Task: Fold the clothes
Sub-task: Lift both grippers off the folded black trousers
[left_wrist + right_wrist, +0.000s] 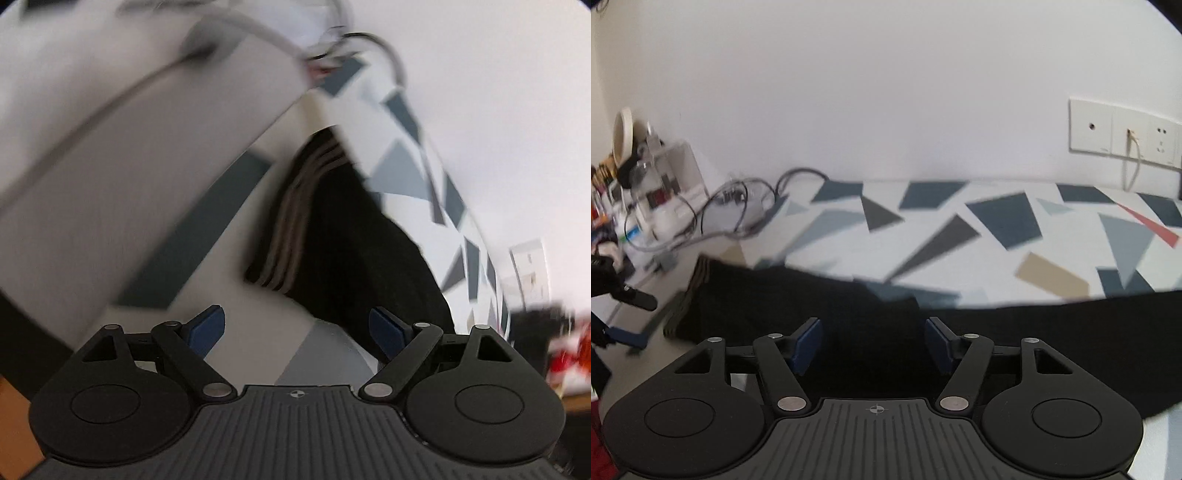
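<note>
A black garment (997, 350) with striped ribbed cuffs (698, 277) lies on a white cloth with grey and blue triangles (997, 229). My right gripper (873, 341) is open and empty, low over the middle of the garment. My left gripper (297, 330) is open and empty, tilted, just short of the garment (351, 258) and its striped cuff (291, 229). The left gripper also shows at the left edge of the right wrist view (628, 336). The left wrist view is blurred.
A tangle of grey cables (738, 206) and a clear organizer with bottles (653, 177) stand at the back left by the white wall. Wall sockets (1123, 129) sit at the back right. A blurred white block (129, 147) fills the left wrist view's upper left.
</note>
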The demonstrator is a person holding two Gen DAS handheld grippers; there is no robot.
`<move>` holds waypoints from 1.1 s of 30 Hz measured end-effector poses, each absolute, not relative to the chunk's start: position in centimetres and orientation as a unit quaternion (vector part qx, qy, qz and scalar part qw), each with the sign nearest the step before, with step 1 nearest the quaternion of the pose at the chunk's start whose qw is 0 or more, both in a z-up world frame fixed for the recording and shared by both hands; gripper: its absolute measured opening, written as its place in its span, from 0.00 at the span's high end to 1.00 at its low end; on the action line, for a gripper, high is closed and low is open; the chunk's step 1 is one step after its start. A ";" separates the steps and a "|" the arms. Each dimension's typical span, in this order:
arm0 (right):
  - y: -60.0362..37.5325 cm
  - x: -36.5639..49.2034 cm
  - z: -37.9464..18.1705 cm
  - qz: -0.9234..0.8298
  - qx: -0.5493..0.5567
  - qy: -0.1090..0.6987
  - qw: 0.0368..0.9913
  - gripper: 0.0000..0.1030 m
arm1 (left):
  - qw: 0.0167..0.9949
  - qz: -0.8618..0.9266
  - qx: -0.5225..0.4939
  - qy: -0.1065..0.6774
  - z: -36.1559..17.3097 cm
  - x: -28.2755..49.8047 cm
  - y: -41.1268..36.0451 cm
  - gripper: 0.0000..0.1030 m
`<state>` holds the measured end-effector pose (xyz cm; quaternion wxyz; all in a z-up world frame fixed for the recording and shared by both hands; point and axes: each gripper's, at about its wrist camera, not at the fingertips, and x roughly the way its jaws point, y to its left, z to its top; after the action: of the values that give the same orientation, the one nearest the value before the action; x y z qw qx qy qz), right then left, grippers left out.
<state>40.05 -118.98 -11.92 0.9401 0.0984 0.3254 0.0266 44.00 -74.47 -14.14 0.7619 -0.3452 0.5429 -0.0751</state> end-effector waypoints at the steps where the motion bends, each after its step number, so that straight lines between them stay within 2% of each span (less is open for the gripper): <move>1: -119.1 39.9 -12.3 0.014 0.095 0.331 0.939 0.43 | 0.760 -0.063 -0.361 0.536 -14.5 43.9 -74.5 0.17; 5: -120.4 39.8 -13.3 -0.044 0.097 0.340 0.934 0.43 | 0.771 -0.052 -0.385 0.505 -14.6 44.8 -75.1 0.18; 7: -121.3 40.1 -13.6 -0.073 0.103 0.341 0.932 0.43 | 0.780 -0.045 -0.378 0.497 -14.4 45.3 -75.5 0.22; 8: -121.7 40.4 -13.9 -0.084 0.107 0.345 0.929 0.43 | 0.784 -0.041 -0.376 0.493 -14.4 45.5 -75.7 0.36; 9: -122.3 40.7 -14.2 -0.094 0.114 0.352 0.924 0.43 | 0.788 -0.036 -0.372 0.489 -14.5 45.6 -75.8 0.66; 10: -122.7 40.9 -14.5 -0.104 0.120 0.358 0.920 0.43 | 0.791 -0.031 -0.366 0.489 -14.5 45.9 -75.7 0.82; 11: -123.1 41.0 -14.9 -0.112 0.125 0.365 0.916 0.43 | 0.793 -0.023 -0.368 0.485 -14.6 45.9 -75.5 0.86; 18: -124.7 40.0 -15.5 -0.164 0.132 0.365 0.907 0.42 | 0.847 0.045 -0.316 0.426 -12.0 43.3 -72.8 0.88; 22: -125.2 39.8 -15.5 -0.165 0.145 0.364 0.905 0.41 | 0.863 0.039 -0.269 0.425 -11.1 42.2 -73.6 0.86; 25: -124.8 39.9 -15.5 -0.162 0.143 0.364 0.906 0.34 | 0.881 0.015 -0.226 0.415 -10.0 41.7 -75.6 0.76; 27: -125.0 39.7 -15.3 -0.153 0.164 0.357 0.907 0.34 | 0.891 0.000 -0.197 0.408 -9.2 41.3 -76.9 0.68; 31: -126.5 37.9 -14.6 -0.154 0.210 0.325 0.909 0.33 | 0.909 -0.031 -0.139 0.392 -7.7 40.7 -79.6 0.56; 33: -128.0 36.5 -14.2 -0.164 0.226 0.308 0.910 0.33 | 0.916 -0.047 -0.109 0.383 -7.0 40.3 -80.9 0.40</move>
<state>36.46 -128.01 -14.22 0.9096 0.2259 0.3080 -0.1636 40.31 -80.93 -6.98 0.9161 -0.1091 0.3829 -0.0469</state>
